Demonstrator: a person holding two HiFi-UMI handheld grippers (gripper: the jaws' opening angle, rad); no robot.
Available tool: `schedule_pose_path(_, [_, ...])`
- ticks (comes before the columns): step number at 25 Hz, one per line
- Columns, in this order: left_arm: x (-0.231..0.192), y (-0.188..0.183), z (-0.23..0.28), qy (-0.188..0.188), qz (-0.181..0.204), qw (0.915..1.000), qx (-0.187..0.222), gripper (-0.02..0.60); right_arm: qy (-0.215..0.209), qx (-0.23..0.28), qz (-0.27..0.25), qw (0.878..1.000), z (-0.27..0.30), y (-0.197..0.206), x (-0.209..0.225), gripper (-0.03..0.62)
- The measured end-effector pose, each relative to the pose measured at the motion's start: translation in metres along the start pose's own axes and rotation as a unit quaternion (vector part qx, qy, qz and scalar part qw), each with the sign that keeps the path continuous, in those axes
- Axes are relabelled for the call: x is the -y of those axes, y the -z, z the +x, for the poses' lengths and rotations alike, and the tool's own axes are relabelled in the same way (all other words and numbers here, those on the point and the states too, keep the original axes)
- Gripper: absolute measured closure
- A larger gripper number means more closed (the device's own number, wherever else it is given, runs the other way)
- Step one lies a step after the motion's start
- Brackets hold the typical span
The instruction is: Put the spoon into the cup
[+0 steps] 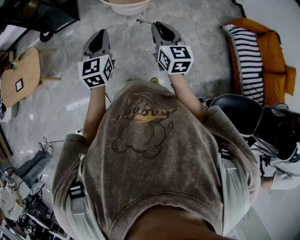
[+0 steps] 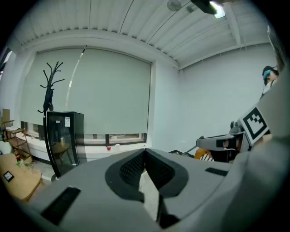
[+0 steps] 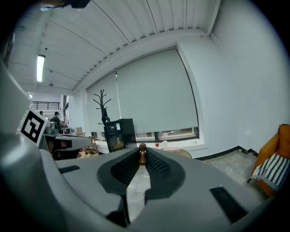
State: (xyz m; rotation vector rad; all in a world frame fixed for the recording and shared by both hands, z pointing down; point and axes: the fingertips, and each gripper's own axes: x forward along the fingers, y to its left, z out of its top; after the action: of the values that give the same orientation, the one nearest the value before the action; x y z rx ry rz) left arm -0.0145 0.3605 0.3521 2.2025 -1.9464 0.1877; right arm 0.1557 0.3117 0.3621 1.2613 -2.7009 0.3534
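In the head view both grippers are held out level over a grey stone floor. My right gripper [image 1: 157, 24] is shut on the spoon [image 1: 140, 21], whose thin end sticks out to the left of its tip. The right gripper view shows the spoon's brown knobbed handle end [image 3: 142, 155] pinched between the closed jaws. My left gripper [image 1: 99, 33] is shut with nothing between its jaws. In the left gripper view the jaws meet at the tip [image 2: 145, 157], and the right gripper [image 2: 201, 141] shows at the right. I see no cup in any view.
A pale round table's rim [image 1: 125, 5] lies just ahead. A small wooden table [image 1: 21, 77] stands to the left. To the right are an orange chair with a striped cushion [image 1: 262, 56] and a black chair [image 1: 236, 110]. Cables [image 1: 28, 187] lie at lower left. A black fridge [image 2: 63, 136] stands by the window.
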Motion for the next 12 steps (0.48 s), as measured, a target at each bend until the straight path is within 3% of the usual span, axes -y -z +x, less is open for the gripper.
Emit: schedule_pose_path(12, [-0.023,0.002,-0.004,0.012,-0.002,0.9999,-0.004,0.565,-0.013,0.018,0.015,1.000,0.007,-0.007,-0.027,0.539])
